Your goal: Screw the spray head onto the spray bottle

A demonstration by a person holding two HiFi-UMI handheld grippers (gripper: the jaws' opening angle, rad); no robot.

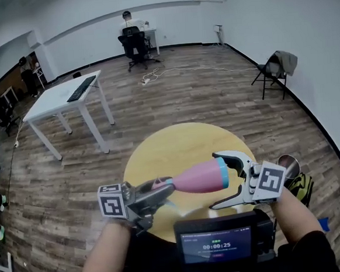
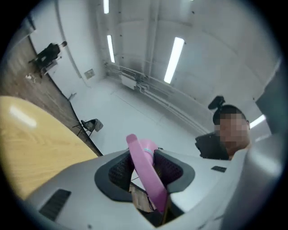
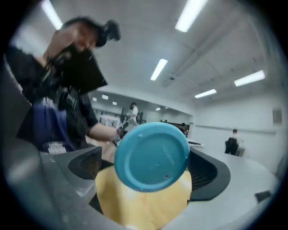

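A pink spray bottle [image 1: 198, 178] with a blue base [image 1: 223, 173] hangs level above the round yellow table [image 1: 159, 151]. My left gripper [image 1: 158, 193] is shut on its narrow end, where the pink spray head [image 2: 137, 148] sits between the black pads [image 2: 120, 170]. The right gripper [image 1: 226, 181] stands open around the blue base. In the right gripper view the round blue base [image 3: 152, 156] fills the gap between the jaws of that gripper [image 3: 146, 170]. The left pad [image 3: 87, 164] stands clear of it.
A white desk [image 1: 61, 97] with a keyboard stands at the far left. A folding chair [image 1: 273, 71] with a coat stands by the right wall. A small screen [image 1: 216, 243] is at my chest. A yellow-green bag [image 1: 303, 186] lies right of the table.
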